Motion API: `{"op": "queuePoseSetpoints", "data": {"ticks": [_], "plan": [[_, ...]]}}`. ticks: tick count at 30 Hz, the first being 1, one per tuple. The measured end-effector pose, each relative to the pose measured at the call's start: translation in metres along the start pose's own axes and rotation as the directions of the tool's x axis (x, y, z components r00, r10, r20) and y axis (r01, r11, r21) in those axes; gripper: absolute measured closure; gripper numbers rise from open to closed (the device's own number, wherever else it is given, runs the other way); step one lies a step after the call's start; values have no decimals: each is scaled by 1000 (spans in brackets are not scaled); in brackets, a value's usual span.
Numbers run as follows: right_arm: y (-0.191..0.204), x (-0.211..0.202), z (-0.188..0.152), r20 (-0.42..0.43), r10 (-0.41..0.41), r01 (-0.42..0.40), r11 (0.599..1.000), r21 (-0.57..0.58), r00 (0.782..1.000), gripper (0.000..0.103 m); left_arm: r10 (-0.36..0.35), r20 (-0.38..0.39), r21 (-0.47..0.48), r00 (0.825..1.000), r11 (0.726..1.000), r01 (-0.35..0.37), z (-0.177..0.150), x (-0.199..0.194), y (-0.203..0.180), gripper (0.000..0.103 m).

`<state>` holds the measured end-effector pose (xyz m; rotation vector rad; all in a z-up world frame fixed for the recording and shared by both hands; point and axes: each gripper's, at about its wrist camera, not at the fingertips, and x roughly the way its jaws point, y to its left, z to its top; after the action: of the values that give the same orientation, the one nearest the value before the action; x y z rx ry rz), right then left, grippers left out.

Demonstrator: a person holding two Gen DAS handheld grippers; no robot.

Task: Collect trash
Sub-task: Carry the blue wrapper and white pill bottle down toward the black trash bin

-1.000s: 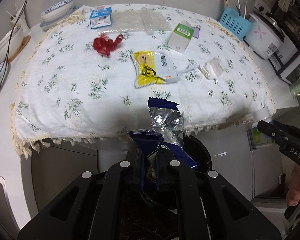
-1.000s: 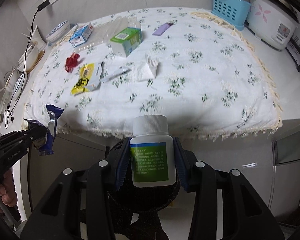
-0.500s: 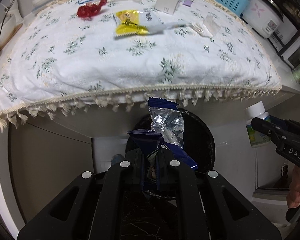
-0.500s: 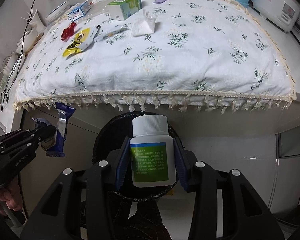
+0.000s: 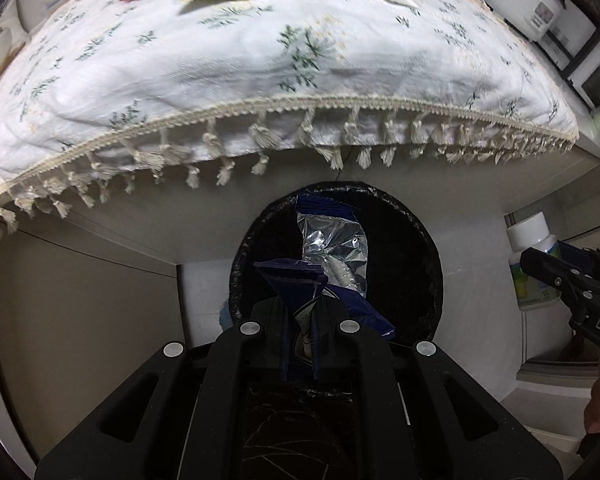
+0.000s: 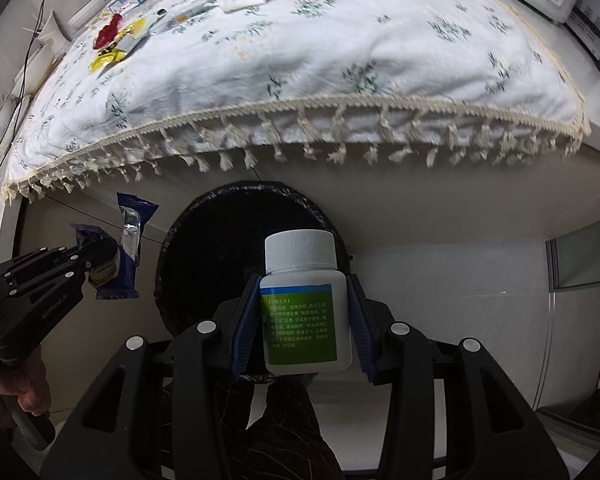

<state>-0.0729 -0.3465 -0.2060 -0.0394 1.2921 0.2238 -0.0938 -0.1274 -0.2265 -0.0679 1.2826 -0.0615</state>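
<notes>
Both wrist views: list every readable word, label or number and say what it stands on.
"DAS": white letters, cut off by the frame edge, on the black right gripper body.
White plastic pill bottle: green label of Chinese print, too small to read.
Crumpled blue foil snack wrapper: lettering blurred.
Black left gripper: embossed text illegible.

I can't see into the black bin [image 6: 204,240]; its inside is pure dark. The bottle [image 5: 534,256] is half hidden behind my right claw [image 5: 540,264], and the worktop's [image 5: 260,80] far litter is cropped and blurred.
</notes>
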Motion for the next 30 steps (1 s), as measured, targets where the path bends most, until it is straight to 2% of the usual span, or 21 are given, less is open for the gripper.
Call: {"op": "queuePoseSetpoints", "data": {"ticks": [16, 20, 22, 24, 30], "plan": [[-35, 1, -31, -34, -37, 39, 996, 83, 999, 63, -53, -63, 83, 997, 995, 58, -3, 47, -46, 96], [-37, -1, -33, -35, -39, 42, 995, 87, 999, 63, -64, -59, 93, 996, 993, 70, -3, 49, -50, 89], [-36, 0, -32, -36, -37, 40, 996, 85, 999, 63, -70, -54, 80, 996, 994, 75, -3, 47, -48, 67], [-34, 1, -30, -37, -30, 33, 996, 77, 999, 63, -86, -42, 58, 995, 994, 89, -3, 43, -43, 55], [-21, 7, -24, -40, -18, 20, 999, 50, 999, 63, -70, -7, 23, 998, 997, 70, -8, 30, -26, 34]]}}
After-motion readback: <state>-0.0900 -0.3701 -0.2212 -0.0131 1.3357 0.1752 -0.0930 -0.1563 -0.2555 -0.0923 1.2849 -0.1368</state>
